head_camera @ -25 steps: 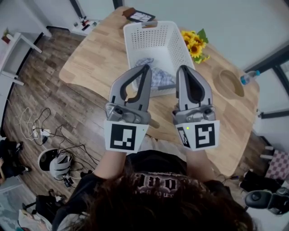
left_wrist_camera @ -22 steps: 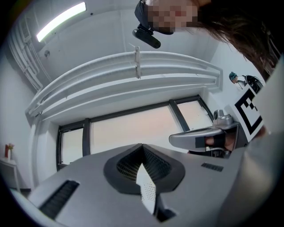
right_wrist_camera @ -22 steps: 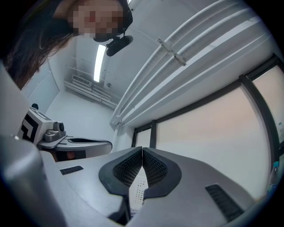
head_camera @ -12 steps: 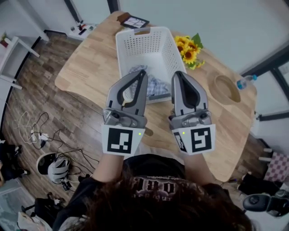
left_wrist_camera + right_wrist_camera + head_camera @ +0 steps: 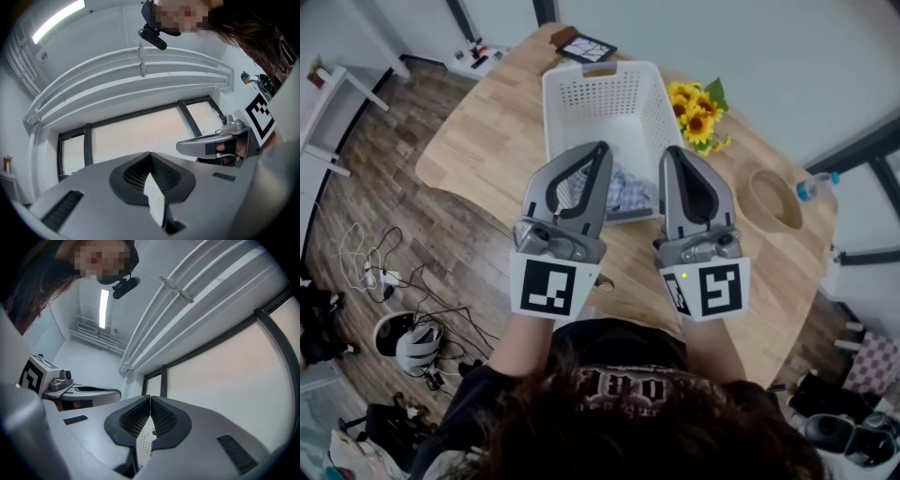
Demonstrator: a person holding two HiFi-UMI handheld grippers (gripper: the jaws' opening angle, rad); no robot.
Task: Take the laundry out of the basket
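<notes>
Fingers (image 5: 133,176) of left gripper (image 5: 600,152) and right gripper (image 5: 669,156) together, empty; basket (image 5: 581,80) lengthwise away, laundry (image 5: 626,192) apparently crumpled.

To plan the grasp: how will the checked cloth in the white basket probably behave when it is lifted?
The checked cloth lies crumpled in soft folds, so it is probably floppy and would drape and unfold when lifted. It looks thin, so likely light for its size. It could snag on the perforated wall of the white basket.
</notes>
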